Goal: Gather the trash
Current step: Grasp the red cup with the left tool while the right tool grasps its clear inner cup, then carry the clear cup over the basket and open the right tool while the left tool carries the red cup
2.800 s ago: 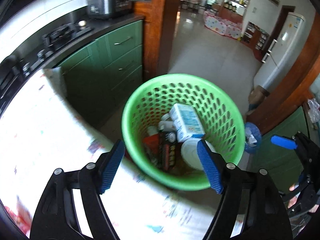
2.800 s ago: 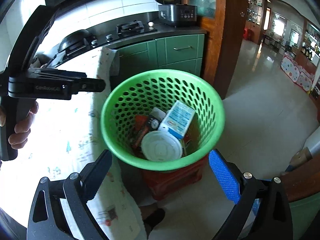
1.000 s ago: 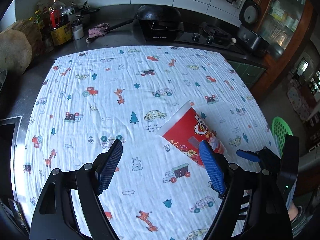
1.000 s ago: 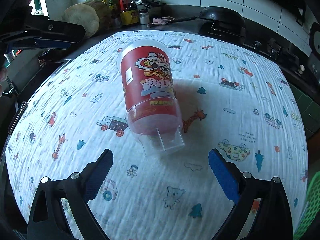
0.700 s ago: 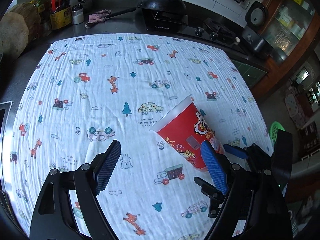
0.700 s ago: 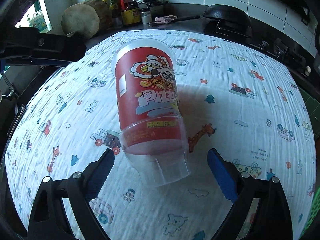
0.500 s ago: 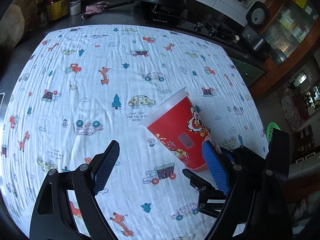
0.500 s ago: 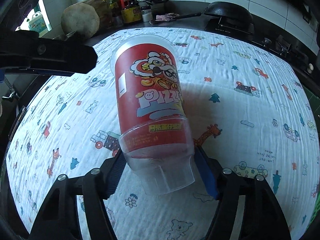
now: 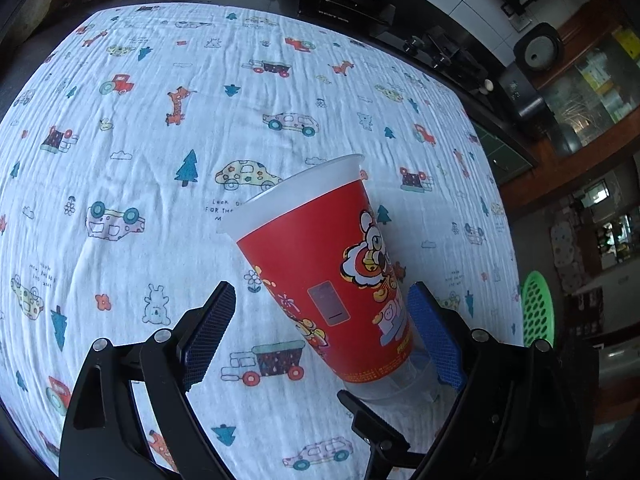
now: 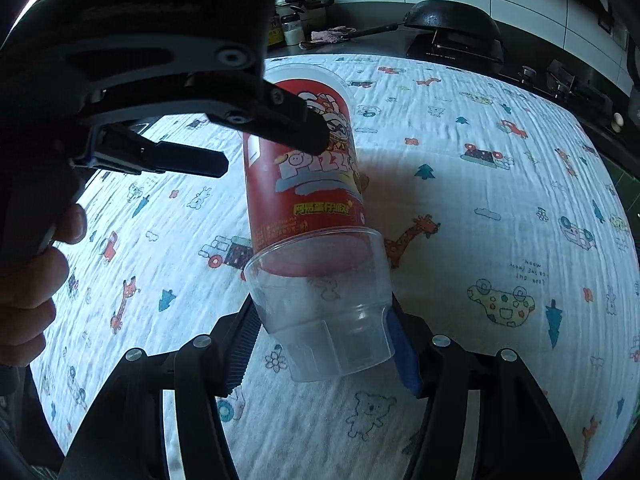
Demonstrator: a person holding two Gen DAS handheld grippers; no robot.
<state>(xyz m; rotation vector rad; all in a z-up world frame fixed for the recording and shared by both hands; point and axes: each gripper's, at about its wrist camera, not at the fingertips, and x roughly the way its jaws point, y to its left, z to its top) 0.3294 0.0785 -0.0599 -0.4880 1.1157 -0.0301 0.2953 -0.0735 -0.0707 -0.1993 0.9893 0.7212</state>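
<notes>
A red printed cup (image 9: pixel 332 280) with a white rim and a clear base lies tilted on the patterned cloth (image 9: pixel 160 140). My right gripper (image 10: pixel 322 312) is closing on the clear base of the cup (image 10: pixel 304 184), and both pads press on it. My left gripper (image 9: pixel 320 288) is opening above the cup's red wall. Its right pad is close beside the cup and its left pad stands well off it. In the right wrist view the left gripper (image 10: pixel 248 140) fills the upper left and covers part of the cup's rim.
The white cloth with cars and trees covers the counter. A black wok (image 10: pixel 452 20), a stove and bottles stand along the back wall. A green perforated basket (image 9: pixel 538 312) shows beyond the cloth's right edge. A hand (image 10: pixel 36 280) holds the left gripper.
My right gripper has closed from wide open onto the cup's clear base. The left gripper has come down and nearer, so the cup now lies between its fingers.
</notes>
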